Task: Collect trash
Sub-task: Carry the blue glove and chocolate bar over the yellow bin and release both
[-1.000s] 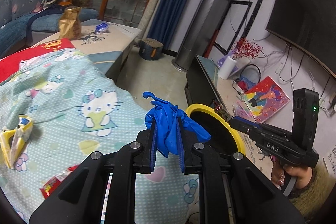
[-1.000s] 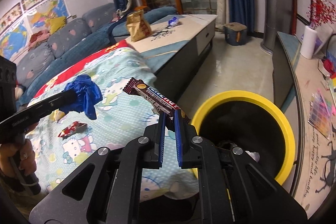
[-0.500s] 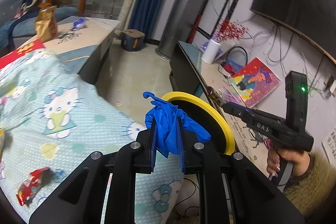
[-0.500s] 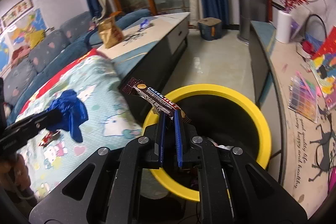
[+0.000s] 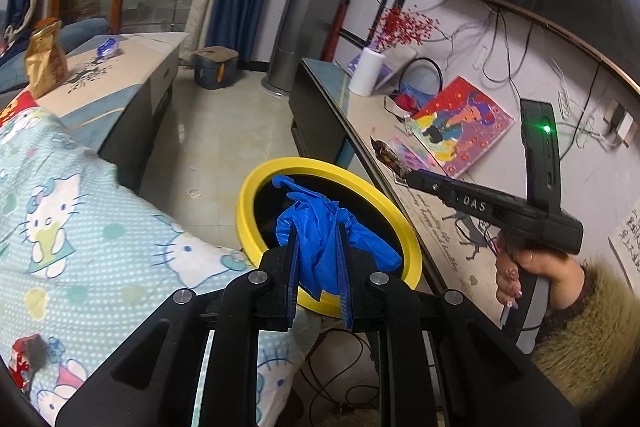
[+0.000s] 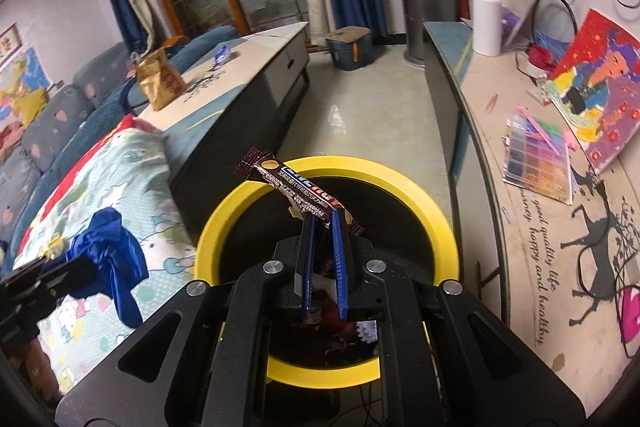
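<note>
My left gripper is shut on a crumpled blue glove and holds it at the near rim of the yellow-rimmed black trash bin. My right gripper is shut on a brown snack wrapper and holds it over the open mouth of the bin, where some trash lies at the bottom. The right gripper also shows in the left wrist view, over the bin's far side. The left gripper and glove show at the left of the right wrist view.
A Hello Kitty blanket lies left of the bin with a red wrapper on it. A coffee table holds a gold bag and a blue wrapper. A low cabinet with papers runs along the right.
Both grippers moved right from over the blanket towards the bin. The wrapper now hangs over the bin's mouth and the glove has reached its near rim. Both grips are unchanged.
</note>
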A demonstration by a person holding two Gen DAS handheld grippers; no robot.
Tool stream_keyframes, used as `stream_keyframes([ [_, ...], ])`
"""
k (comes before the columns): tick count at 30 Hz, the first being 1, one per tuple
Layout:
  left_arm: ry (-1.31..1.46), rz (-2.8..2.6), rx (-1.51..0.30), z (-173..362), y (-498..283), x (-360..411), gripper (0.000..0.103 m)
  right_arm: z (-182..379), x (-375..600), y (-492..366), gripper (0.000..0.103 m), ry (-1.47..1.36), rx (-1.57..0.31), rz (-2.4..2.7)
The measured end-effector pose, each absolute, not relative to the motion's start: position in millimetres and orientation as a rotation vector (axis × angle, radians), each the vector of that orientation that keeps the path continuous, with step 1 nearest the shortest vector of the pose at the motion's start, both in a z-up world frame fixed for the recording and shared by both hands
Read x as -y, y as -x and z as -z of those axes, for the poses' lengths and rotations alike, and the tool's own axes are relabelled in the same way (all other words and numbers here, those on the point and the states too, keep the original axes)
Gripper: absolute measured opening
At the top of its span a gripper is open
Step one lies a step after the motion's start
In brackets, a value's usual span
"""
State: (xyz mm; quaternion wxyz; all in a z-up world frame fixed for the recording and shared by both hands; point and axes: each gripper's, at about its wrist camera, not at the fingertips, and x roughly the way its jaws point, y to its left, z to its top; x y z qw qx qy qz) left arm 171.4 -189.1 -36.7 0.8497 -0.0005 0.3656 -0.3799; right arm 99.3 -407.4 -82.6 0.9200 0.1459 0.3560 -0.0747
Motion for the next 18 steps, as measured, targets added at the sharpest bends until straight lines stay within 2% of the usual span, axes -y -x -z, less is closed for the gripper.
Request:
stream_keyframes([
  [18,-0.102,0.871,-0.817,60,-167,238,0.016,97,424,-101,0.006,-0.342,-0.761,0.184],
])
